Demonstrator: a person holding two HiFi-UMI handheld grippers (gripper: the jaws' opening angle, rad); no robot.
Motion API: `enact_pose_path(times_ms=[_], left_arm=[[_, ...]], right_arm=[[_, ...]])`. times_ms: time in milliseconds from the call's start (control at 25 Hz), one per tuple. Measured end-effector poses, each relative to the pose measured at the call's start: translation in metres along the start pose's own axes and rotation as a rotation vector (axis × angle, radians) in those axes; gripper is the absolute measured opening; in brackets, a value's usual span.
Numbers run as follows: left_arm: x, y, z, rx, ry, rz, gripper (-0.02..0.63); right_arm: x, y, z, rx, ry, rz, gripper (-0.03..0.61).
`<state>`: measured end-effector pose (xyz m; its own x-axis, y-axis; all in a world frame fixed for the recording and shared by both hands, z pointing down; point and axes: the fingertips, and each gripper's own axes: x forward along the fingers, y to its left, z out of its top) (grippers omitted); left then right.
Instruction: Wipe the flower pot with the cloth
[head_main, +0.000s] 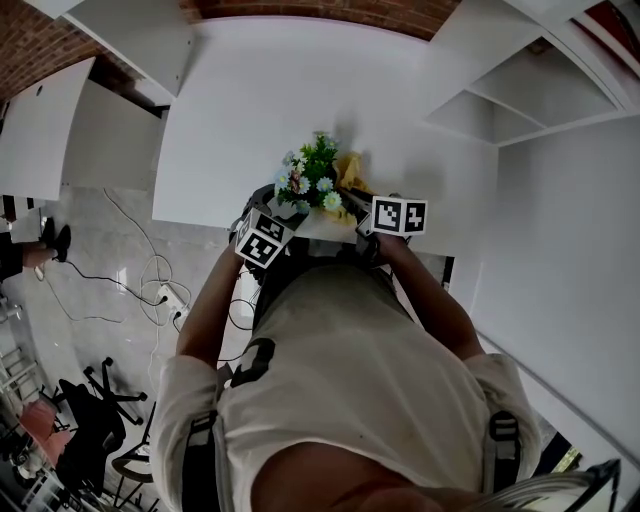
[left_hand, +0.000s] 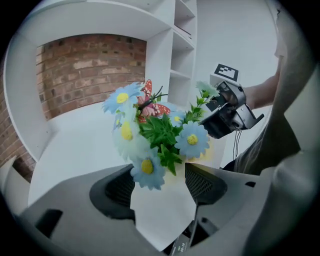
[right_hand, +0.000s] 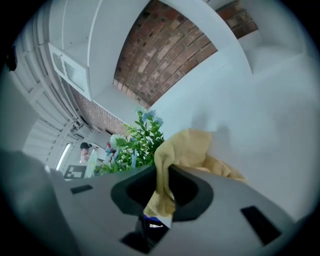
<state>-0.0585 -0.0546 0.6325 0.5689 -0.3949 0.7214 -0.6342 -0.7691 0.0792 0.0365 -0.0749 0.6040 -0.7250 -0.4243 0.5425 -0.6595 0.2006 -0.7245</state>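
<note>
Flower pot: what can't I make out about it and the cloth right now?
1. Flower pot base: in the left gripper view it is cut off behind the left gripper body.
2. Where the cloth meets the pot: in the right gripper view the cloth and the right gripper hide the pot. In the left gripper view the flowers block it.
3. Pot wall, head view: under flowers, too small.

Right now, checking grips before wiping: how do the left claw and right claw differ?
The left claw holds the white flower pot; the right claw pinches the yellow cloth. The left claw's jaws stand wide apart; the right claw's nearly meet. Both grip something.
</note>
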Motion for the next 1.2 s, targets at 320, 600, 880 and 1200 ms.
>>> enact_pose_path(times_ms=[320, 600, 880, 1200], left_arm=[[0.01, -0.012, 0.006, 0.033, 0.005, -0.012, 0.318], [0.009, -0.023, 0.004, -0.038, 0.006, 0.021, 0.319], [0.007, -0.033, 0.002, -0.029, 0.014, -0.002, 0.319], [0.013, -0.044, 0.008, -0.045, -0.002, -0.032, 0.318]], right_arm=[[0.006, 0.004, -0.015, 0.012, 0.015, 0.004, 0.072], [0.016, -0.004, -0.054, 0.001, 0.142, -0.026, 0.074], [0.008, -0.008, -0.036, 0.009, 0.105, -0.046, 0.074], [-0.002, 0.003, 0.004, 0.026, -0.04, -0.016, 0.074]])
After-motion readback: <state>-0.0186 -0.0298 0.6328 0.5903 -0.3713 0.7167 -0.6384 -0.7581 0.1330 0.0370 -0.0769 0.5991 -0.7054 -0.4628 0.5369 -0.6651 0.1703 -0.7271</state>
